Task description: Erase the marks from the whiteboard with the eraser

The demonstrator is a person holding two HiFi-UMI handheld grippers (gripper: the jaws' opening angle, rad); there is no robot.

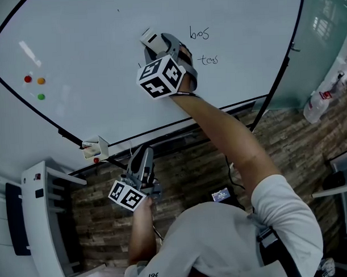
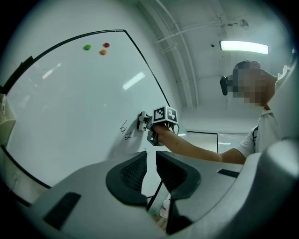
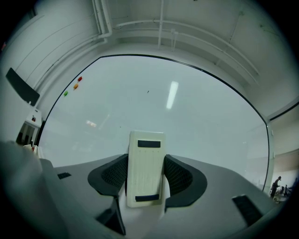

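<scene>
Closest in, the person's white shirt [image 1: 239,240] fills the bottom of the head view. At the far left of the whiteboard [image 1: 90,41] sit a red magnet [image 1: 28,79], an orange magnet [image 1: 41,80] and a green magnet [image 1: 41,96]. Below the board's lower edge, the left gripper [image 1: 143,155] hangs over the wood-pattern floor [image 1: 186,163], its jaws only narrowly apart with nothing between them. Further right, the right gripper [image 1: 154,44] clamps the cream eraser [image 1: 149,36], which touches the board. Just right of it stand handwritten marks [image 1: 199,33], one line above another.
</scene>
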